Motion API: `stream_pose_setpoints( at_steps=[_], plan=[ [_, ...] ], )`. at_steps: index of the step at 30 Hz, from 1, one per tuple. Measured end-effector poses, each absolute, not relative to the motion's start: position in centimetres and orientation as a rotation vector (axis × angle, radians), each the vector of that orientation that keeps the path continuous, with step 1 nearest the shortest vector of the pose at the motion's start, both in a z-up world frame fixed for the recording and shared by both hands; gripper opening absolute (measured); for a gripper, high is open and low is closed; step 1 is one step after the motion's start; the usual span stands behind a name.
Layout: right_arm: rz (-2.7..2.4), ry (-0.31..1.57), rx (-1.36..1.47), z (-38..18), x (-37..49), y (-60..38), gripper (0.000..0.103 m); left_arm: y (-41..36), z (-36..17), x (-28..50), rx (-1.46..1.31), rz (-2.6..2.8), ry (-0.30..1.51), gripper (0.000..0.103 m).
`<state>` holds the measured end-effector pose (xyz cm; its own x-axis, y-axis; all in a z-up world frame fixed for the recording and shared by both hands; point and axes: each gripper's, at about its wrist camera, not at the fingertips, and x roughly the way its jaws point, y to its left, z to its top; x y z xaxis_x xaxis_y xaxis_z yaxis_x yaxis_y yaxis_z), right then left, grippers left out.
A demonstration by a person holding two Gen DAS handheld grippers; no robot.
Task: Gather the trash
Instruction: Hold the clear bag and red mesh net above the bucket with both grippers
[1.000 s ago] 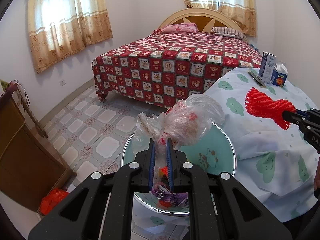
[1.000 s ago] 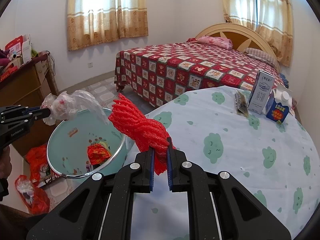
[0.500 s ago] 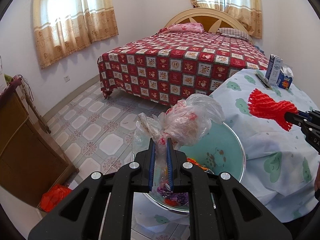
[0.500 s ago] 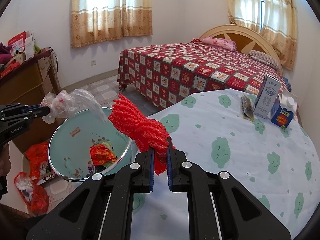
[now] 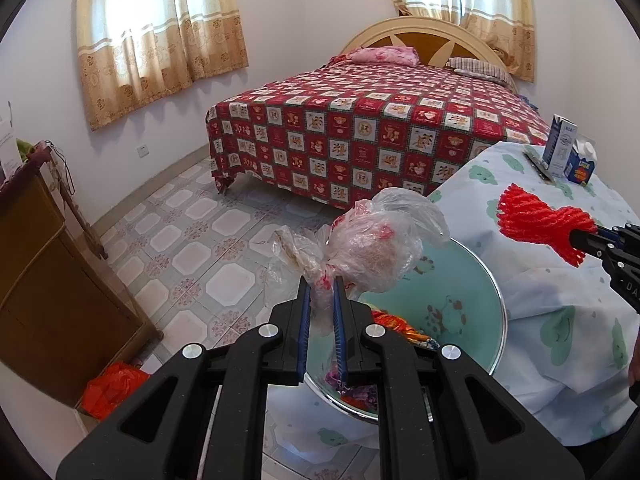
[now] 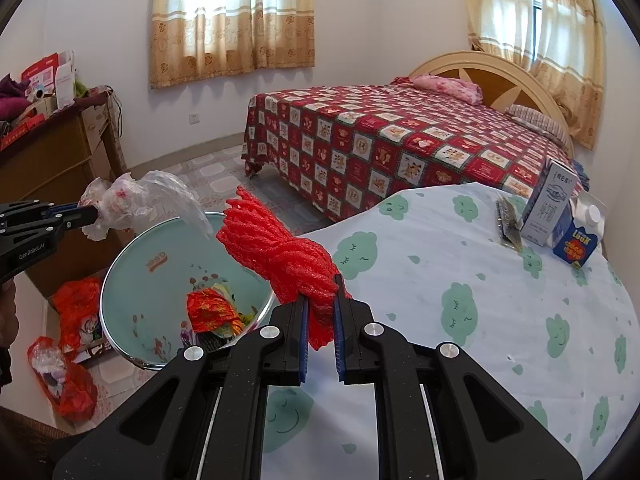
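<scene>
- While the left gripper [image 5: 320, 280] is clamped on the twisted neck of a clear plastic bag [image 5: 376, 248], the bag hangs at the centre of the left wrist view, over the near rim of the bin [image 5: 496, 300]; tiled floor [image 5: 192, 240] lies open to its left.
- Seen from the right wrist, the right gripper [image 6: 320, 304] has its jaws pinched on a red foam net [image 6: 280, 252], which sits mid-frame beside the bin's right rim, at the edge of the table [image 6: 460, 320].
- Crumpled and see-through, the bag shows pale and pink scraps inside; the net is a bright bundle of ribbed strands, flared at its free end.
- Round, pale green inside and metal-rimmed, the bin opens at lower left of the right view, with a red wrapper [image 6: 212, 308] and other scraps in it.
- Counted: one bag held, one net held, one bin, two cartons [image 6: 548, 208] at the table's far right edge, two red bags [image 6: 76, 300] on the floor at lower left.
- Beyond, a bed [image 6: 400, 140] fills the upper middle.
</scene>
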<state>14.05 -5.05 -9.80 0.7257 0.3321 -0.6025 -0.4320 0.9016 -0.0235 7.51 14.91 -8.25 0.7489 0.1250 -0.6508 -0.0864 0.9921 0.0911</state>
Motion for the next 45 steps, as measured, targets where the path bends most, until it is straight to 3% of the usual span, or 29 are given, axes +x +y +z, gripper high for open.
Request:
stream_pose_setpoints(
  at_steps=[45],
  plan=[
    [0.474,0.634,-0.220,-9.6,14.8,-1.1,0.011,17.9,-8.1,7.6,0.023,0.170,0.709,0.011]
  ],
)
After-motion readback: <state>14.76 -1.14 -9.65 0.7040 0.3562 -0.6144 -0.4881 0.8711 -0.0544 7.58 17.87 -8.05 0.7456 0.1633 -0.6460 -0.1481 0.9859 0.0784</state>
